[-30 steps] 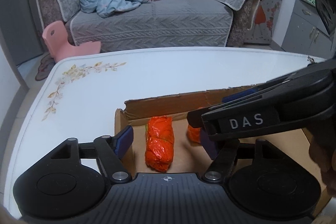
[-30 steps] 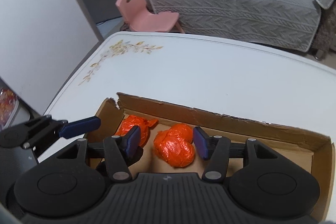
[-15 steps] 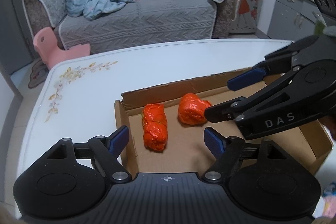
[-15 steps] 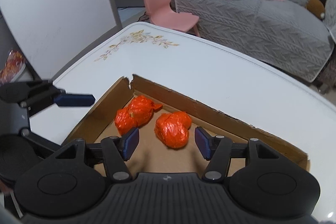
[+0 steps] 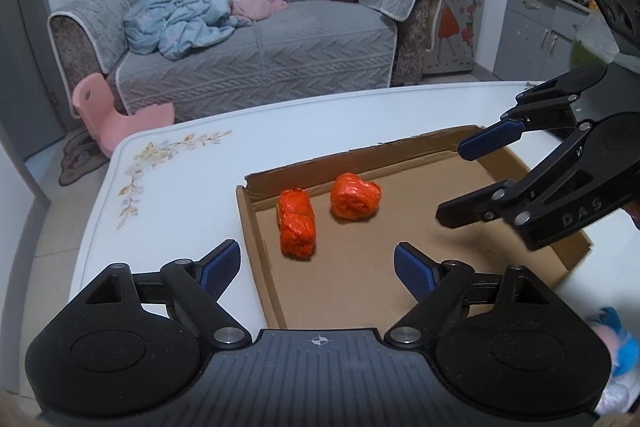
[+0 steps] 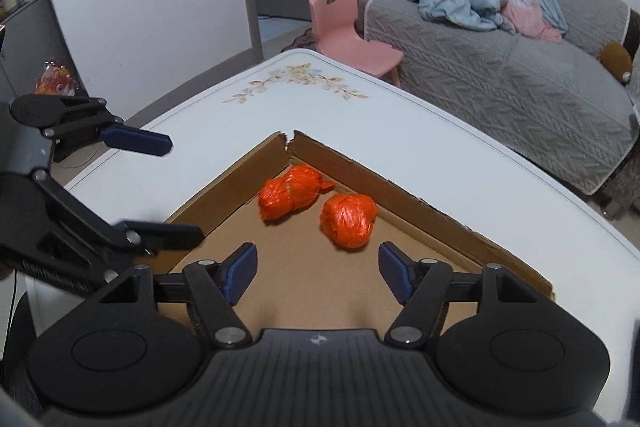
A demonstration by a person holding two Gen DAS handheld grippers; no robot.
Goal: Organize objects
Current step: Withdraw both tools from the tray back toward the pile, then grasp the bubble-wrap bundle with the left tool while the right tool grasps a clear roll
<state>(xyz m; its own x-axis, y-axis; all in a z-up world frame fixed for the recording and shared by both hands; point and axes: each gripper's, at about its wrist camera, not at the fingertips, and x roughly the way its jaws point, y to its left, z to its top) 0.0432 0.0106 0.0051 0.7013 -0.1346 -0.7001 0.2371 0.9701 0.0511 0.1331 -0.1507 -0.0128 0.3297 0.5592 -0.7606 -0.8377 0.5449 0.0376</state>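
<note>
You had the shallow brown cardboard tray (image 5: 500, 259) near the white table's (image 5: 168, 195) edge; a snag could have dragged it off. Both crinkled orange plastic bundles (image 6: 290, 195) (image 6: 349, 220) lay inside, untouched. Left gripper (image 5: 318, 265) and right gripper (image 6: 316, 269) were both opening, empty, risking collision.

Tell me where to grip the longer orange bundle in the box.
Grip the longer bundle across its narrow middle, coming from above. It lies flat near the box's corner wall, its long sides clear, and the rounder bundle sits apart. The pinched waist probably suits either opening, empty gripper.
</note>
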